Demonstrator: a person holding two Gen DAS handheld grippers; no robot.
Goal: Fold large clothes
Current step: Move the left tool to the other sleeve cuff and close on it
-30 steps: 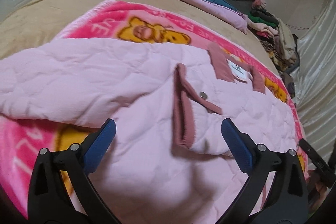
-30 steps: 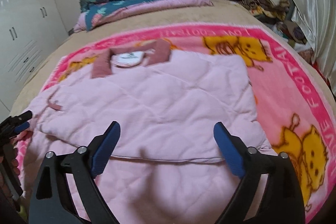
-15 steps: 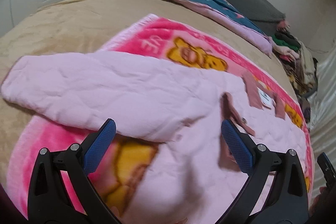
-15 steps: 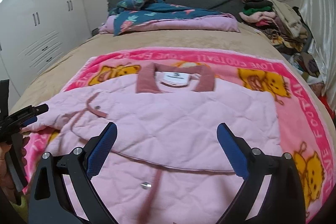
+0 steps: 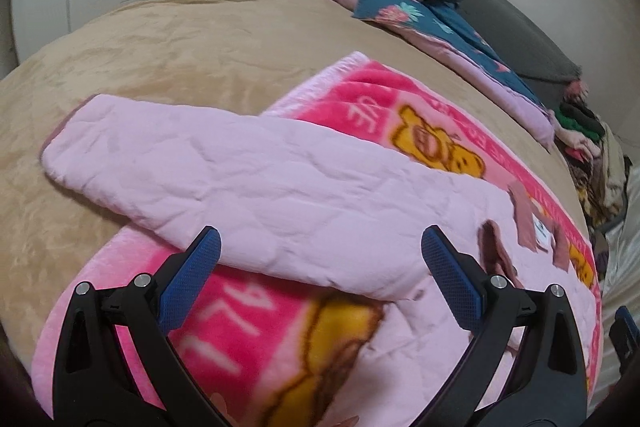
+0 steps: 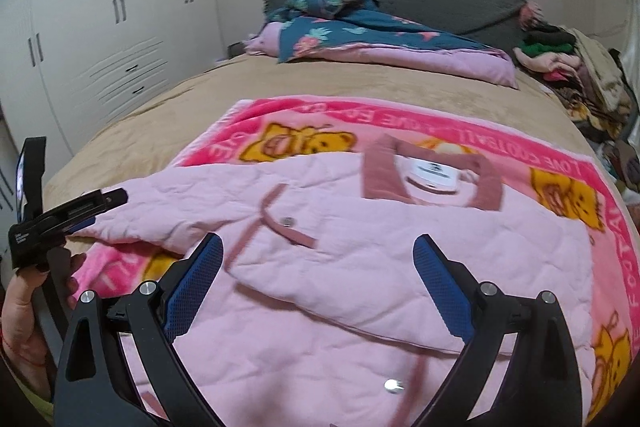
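Across the pink cartoon blanket [image 6: 560, 163] on the bed, with both grippers [image 5: 320, 279] [image 6: 318, 281] spread wide and empty: pinch the flat-lying pink quilted jacket's [image 6: 400, 259] outstretched left sleeve [image 5: 192, 163] near its cuff, then fold inward, smoothing creases.

Tan bed [image 6: 192, 107] carries pink cartoon blanket [image 6: 460, 131], floral quilt [image 6: 380, 35], clothes pile [image 6: 572, 67].

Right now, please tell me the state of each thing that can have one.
Left claw: open, holding nothing.
Right claw: open, holding nothing.
Pink jacket: lying flat, one side folded over, left sleeve stretched out.
Wardrobe doors: closed.
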